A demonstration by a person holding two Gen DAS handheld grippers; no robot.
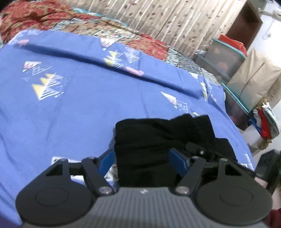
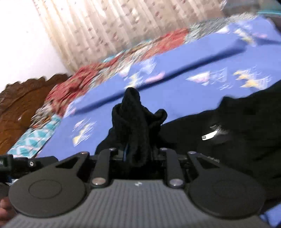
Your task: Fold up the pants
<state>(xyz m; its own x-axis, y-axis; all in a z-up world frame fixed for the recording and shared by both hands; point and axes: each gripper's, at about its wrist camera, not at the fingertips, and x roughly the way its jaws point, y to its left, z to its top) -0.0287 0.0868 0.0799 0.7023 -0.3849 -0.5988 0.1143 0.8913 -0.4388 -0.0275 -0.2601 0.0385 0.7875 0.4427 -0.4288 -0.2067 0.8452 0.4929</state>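
The black pants [image 1: 158,133] lie bunched on a blue patterned bedsheet [image 1: 70,108] near the bed's right edge. My left gripper [image 1: 142,154] stands wide, and a thick fold of the pants fills the gap between its blue fingers [image 1: 177,157]. In the right wrist view, my right gripper [image 2: 138,154] is shut on a bunched ridge of the black pants [image 2: 137,119] that stands up above its hidden fingers. More black cloth spreads to the right, with a small shiny tag [image 2: 209,136] on it.
A raised fold crosses the bedsheet [image 2: 175,91]. A red patterned quilt [image 1: 35,15] lies along the far side before a curtain [image 1: 158,19]. Storage boxes [image 1: 224,59] and a clothes pile [image 1: 267,122] stand past the bed's right edge. A carved wooden headboard [image 2: 21,105] is at left.
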